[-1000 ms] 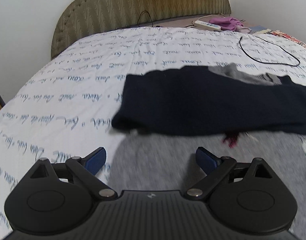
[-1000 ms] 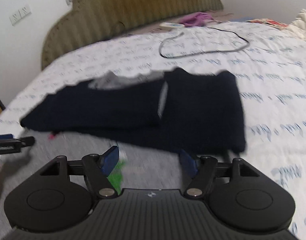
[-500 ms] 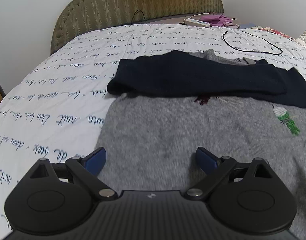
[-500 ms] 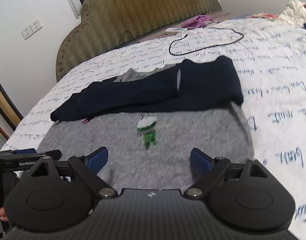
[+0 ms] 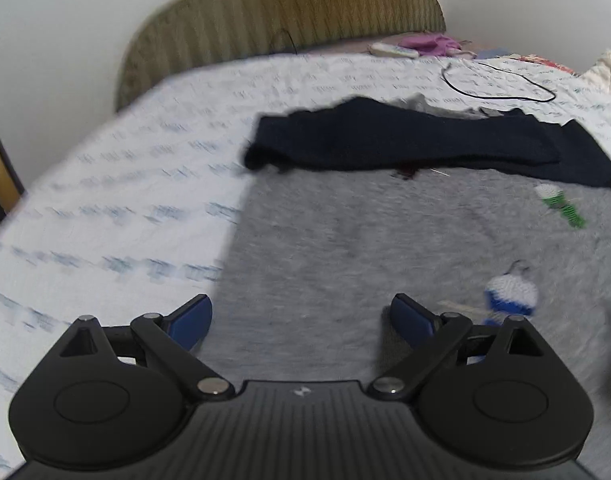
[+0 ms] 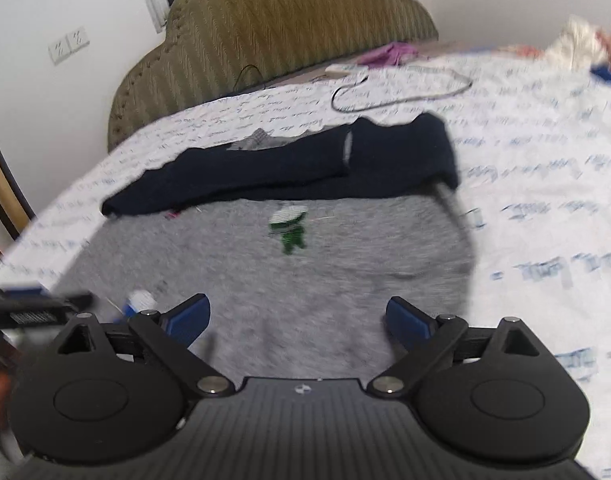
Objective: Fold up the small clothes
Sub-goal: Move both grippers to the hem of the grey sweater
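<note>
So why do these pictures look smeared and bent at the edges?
Left wrist view: motion blur smears the white printed bedsheet and grey knitted sweater; the black left gripper stays sharp. Right wrist view: similar blur, worst toward the right; fisheye curves the olive padded headboard.

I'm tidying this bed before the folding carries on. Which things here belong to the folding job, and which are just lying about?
For the job:
- grey sweater, spread flat, navy sleeves folded across its top
- left gripper, open
- right gripper, open

Lying about:
- black cable
- purple cloth
- white power strip
</note>
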Available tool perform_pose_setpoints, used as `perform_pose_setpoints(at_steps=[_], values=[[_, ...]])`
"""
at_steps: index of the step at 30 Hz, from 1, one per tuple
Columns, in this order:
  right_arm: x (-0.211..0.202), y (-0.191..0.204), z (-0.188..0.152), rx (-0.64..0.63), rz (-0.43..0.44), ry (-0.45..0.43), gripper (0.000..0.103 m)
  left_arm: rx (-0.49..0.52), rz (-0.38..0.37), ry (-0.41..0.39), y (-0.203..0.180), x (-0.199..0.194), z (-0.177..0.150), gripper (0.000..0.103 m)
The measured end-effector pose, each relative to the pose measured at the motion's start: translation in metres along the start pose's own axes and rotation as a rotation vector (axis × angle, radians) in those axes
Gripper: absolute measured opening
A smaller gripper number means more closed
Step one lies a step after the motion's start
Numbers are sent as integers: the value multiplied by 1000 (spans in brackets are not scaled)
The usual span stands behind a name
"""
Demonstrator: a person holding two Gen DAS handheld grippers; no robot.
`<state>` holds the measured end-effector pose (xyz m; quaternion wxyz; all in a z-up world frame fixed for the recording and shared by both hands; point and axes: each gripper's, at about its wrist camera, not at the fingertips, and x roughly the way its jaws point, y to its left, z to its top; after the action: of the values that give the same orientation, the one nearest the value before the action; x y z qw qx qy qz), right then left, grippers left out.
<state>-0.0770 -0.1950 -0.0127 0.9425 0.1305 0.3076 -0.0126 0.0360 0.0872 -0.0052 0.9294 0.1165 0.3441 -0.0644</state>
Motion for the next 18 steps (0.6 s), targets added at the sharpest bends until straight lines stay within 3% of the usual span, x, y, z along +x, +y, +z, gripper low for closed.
perform_pose_setpoints(at_steps=[2, 5, 7, 11, 16, 18], values=[[-7, -4, -7, -31, -14, -9, 98, 30, 67, -42, 10, -7, -5, 97], [-14, -18, -16, 33, 7, -6, 98, 40, 154, -64, 31, -9, -12, 97], [-18, -19, -21, 24, -11, -19, 98, 20, 179, -59, 43, -7, -14, 97], [-23, -13, -29, -39, -49, -20, 98, -12, 142, -18, 48, -4, -20, 97], [-29, -12, -37, 40, 94, -37, 98, 13, 117, -31, 36, -8, -28, 97], [-34, -5, -33, -17, 65, -45, 97, -21, 104, -5, 40, -12, -28, 97]])
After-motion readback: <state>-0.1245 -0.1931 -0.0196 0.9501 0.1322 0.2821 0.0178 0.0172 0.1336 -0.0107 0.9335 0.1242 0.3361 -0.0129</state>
